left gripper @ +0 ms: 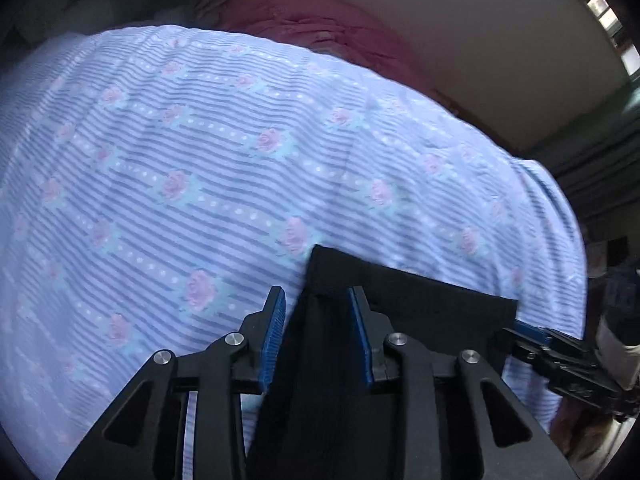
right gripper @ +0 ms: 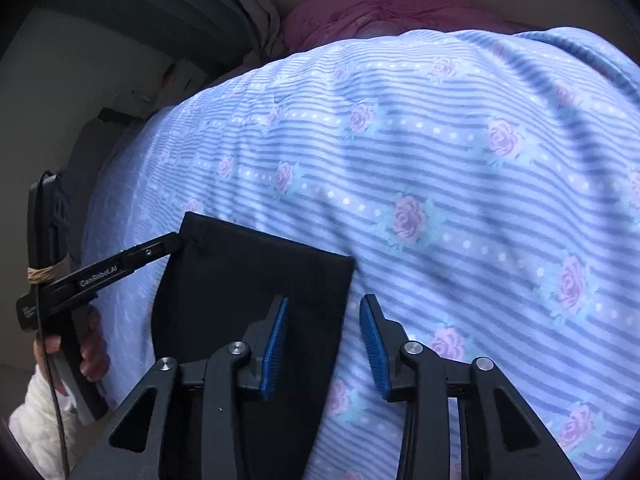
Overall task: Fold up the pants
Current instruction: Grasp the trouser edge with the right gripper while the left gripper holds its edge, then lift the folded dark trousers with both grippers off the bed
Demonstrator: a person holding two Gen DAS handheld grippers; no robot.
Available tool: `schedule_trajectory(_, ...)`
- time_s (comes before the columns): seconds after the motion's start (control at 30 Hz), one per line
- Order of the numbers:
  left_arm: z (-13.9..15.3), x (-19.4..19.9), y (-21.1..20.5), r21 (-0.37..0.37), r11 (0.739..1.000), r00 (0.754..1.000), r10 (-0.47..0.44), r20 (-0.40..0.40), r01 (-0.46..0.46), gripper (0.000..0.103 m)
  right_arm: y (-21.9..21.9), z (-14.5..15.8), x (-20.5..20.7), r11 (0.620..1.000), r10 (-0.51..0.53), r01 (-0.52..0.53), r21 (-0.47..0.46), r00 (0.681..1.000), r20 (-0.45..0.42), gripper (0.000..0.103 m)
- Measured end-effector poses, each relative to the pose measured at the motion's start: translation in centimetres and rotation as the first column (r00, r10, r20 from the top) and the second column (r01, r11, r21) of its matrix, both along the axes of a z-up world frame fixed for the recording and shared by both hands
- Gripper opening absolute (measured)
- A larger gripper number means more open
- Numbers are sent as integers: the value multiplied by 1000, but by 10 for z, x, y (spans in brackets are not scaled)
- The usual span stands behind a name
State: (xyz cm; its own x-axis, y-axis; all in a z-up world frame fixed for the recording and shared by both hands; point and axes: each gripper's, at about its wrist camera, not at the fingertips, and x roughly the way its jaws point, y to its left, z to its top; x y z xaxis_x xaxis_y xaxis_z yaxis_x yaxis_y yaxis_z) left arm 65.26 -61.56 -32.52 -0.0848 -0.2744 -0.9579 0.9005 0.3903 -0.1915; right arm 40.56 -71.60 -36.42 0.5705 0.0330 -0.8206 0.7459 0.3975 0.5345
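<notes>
bed (left gripper: 200, 140): blue striped rose cover | black pants (right gripper: 248, 280) lying flat | left gripper (left gripper: 316, 304), right gripper (right gripper: 324, 312): parted, gripping nothing

The pants (right gripper: 248, 280) are matt black cloth with a fine vertical rib and a stitched hem, lying on a bed sheet (left gripper: 200, 140) of puckered, seersucker-like cloth, striped blue and white with printed pink roses and white dots. At twelve o'clock beyond the sheet lies a crumpled pink cloth (right gripper: 360, 8) with a soft, dull surface. The left tool (left gripper: 318, 308) and right tool (right gripper: 324, 316) are matt black plastic with shiny round metal pins at the joints, and their pads (right gripper: 276, 344) are ridged blue material, rubbery in look.
</notes>
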Motion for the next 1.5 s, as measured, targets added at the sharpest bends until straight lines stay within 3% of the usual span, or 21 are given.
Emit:
schedule_trajectory(0.17, -5, -6, 5, 68, 993, 996, -92, 3, 92, 31, 4, 3, 3, 1000, 22, -23, -19, 1000, -14, 39)
schedule_trajectory(0.47, -9, -14, 47, 78, 994, 991, -71, -109, 80, 29, 11, -2, 13, 999, 37, -39, -37, 999, -30, 39)
schedule_trajectory(0.53, -12, -13, 50, 86, 993, 993, -72, -93, 81, 23, 11, -2, 14, 999, 36, -38, -38, 999, -34, 39)
schedule_trajectory(0.57, -12, -13, 52, 91, 993, 996, -64, -67, 70, 7, 11, -2, 15, 998, 37, -39, -42, 999, -34, 39)
schedule_trajectory(0.6, -11, -12, 55, 95, 994, 998, -49, -44, 53, 4, 11, -2, 15, 998, 40, -42, -47, 999, -37, 39)
schedule_trajectory(0.73, -4, -23, 47, 103, 989, 991, -111, 75, 103, 3, 12, -2, 22, 997, 38, -40, -58, 998, -45, 39)
schedule_trajectory(0.93, -11, -8, 32, 125, 989, 994, -85, 76, 75, 3, 8, -3, 29, 996, 45, -49, -72, 998, -53, 39)
schedule_trajectory(1.07, -14, -8, 27, 151, 985, 992, -99, 75, 87, 10, 6, -5, 27, 998, 32, -34, -54, 998, -45, 39)
schedule_trajectory(1.1, -12, -8, 26, 139, 987, 993, -95, 73, 84, 22, 5, -5, 25, 999, 26, -27, -46, 999, -40, 39)
schedule_trajectory(1.2, -3, -10, 21, 112, 989, 988, -112, 109, 100, 34, 3, -6, 19, 1000, -2, 2, -26, 1000, -25, 39)
schedule_trajectory(1.37, 10, 8, 11, 64, 997, 995, -51, 89, 45, 45, 0, -8, 18, 1000, -3, 3, -21, 1000, -20, 39)
schedule_trajectory(1.5, -7, 27, -1, 97, 995, 1000, 2, 5, -2, 46, 0, -12, 15, 1000, -14, 14, -11, 1000, -15, 39)
